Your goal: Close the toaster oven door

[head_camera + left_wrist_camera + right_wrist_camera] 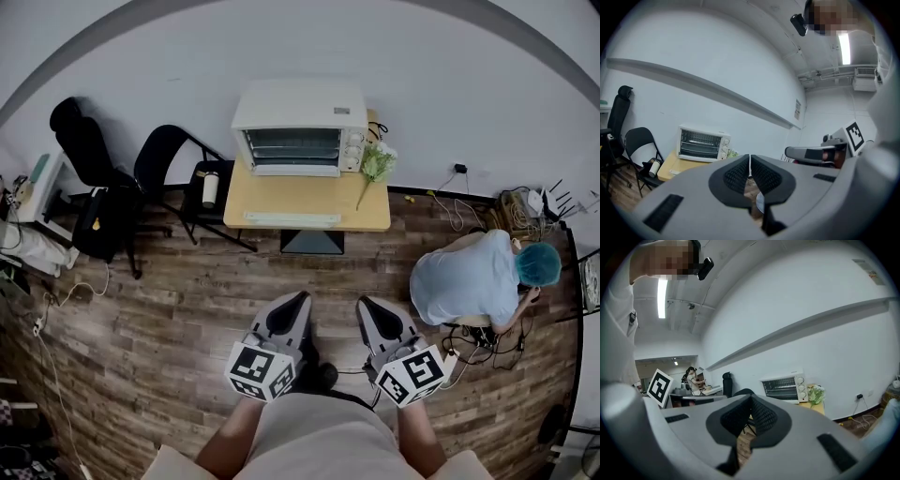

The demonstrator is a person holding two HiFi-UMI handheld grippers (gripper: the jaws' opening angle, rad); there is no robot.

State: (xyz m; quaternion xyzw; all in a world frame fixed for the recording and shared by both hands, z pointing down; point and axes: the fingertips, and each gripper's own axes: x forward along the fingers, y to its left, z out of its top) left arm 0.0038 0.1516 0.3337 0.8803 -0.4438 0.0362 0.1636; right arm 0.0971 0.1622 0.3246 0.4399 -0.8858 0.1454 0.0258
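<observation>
A white toaster oven point(298, 127) stands at the back of a small wooden table point(366, 214) against the wall. Its racks show plainly through the front. A pale strip point(292, 217) lies near the table's front edge; I cannot tell whether it is the handle of a let-down door. The oven also shows small and far off in both gripper views point(702, 143) point(783, 387). My left gripper point(300, 296) and right gripper point(362, 302) are held close to my body, well short of the table. Both are shut with nothing between the pads.
A bunch of green flowers point(378, 164) lies at the table's right end. Left of the table stand a black folding chair point(169, 155) with a bottle point(210, 187) and an office chair point(89, 150). A person point(473, 277) crouches at right among cables point(469, 342).
</observation>
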